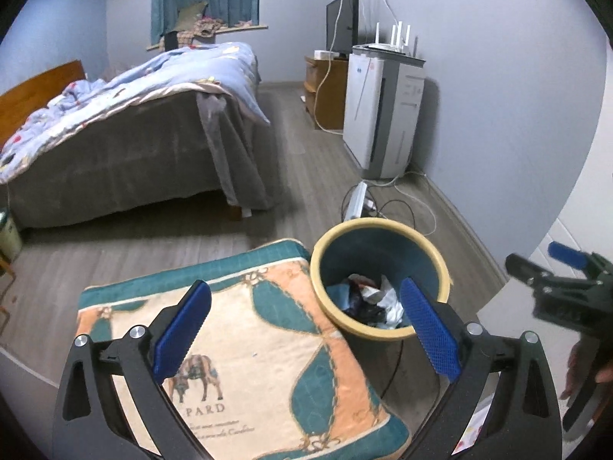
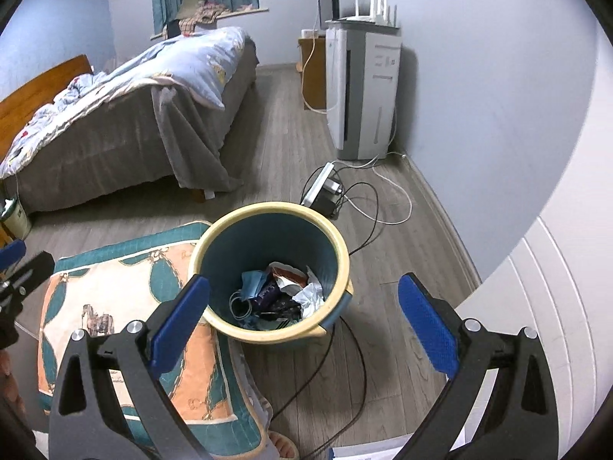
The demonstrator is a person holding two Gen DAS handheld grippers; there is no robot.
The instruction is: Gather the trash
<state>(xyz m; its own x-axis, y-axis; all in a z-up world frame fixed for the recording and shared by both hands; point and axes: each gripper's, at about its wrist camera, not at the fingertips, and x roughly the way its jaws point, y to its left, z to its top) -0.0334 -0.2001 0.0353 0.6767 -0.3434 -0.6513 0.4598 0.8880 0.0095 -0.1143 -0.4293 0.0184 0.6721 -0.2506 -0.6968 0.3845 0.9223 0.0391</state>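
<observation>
We see the trash [image 2: 285, 293] lying at the bottom of the bin [image 2: 268, 211]: a crumpled white paper, a blue mask, a dark wrapper and a reddish packet, heaped together; the bin is teal with a pale yellow rim and stands on the wooden floor [image 2: 387, 253], just beside a patterned cushion [image 1: 245, 349] on its left; dark cables [image 2: 356, 349] run past its foot. Our left gripper [image 1: 304, 327] hangs above cushion and bin with its blue pads spread wide and nothing between them; our right gripper [image 2: 302, 327] hangs above the bin, likewise spread wide and empty, touching nothing. Beyond the bin a power strip [image 2: 320, 186] lies on the floor near a white appliance [image 2: 364, 88] against the wall; a bed [image 2: 126, 126] with a blue quilt fills the left of the room.
</observation>
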